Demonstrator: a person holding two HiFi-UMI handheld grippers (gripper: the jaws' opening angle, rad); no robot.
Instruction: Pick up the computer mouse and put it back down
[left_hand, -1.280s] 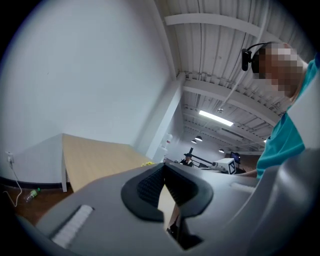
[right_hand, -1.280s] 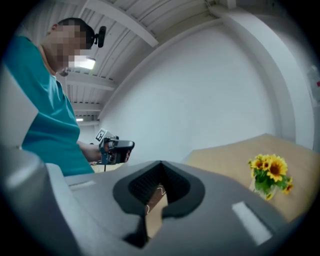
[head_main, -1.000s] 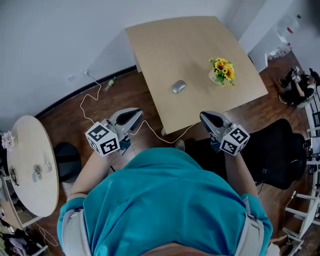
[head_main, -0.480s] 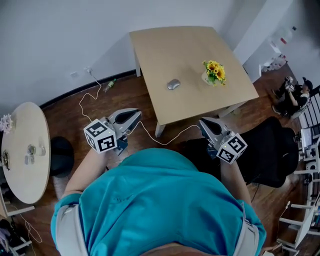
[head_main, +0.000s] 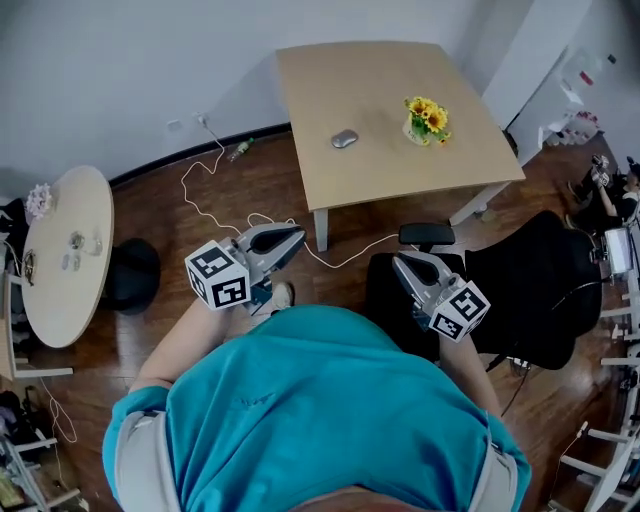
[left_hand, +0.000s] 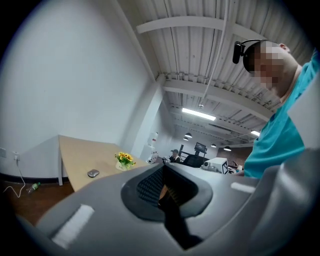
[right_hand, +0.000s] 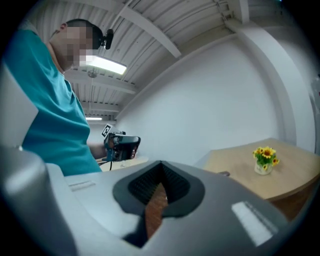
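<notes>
**Approach stage: mouse not yet reached**

The mouse (head_main: 344, 139) lies untouched on the table (head_main: 400, 80), well ahead of both grippers, with flowers (head_main: 425, 118) on the right gripper's side. The left gripper (head_main: 296, 236) and right gripper (head_main: 400, 262) are both closed and empty. Judged next: close in, open one gripper and straddle the mouse.

Grey mouse (head_main: 344, 139); tan table (head_main: 380, 85); yellow flowers (head_main: 426, 113).

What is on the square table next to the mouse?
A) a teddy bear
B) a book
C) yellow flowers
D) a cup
C: a small bunch of yellow flowers stands on the table beside the mouse, and nothing else is on it.
</notes>
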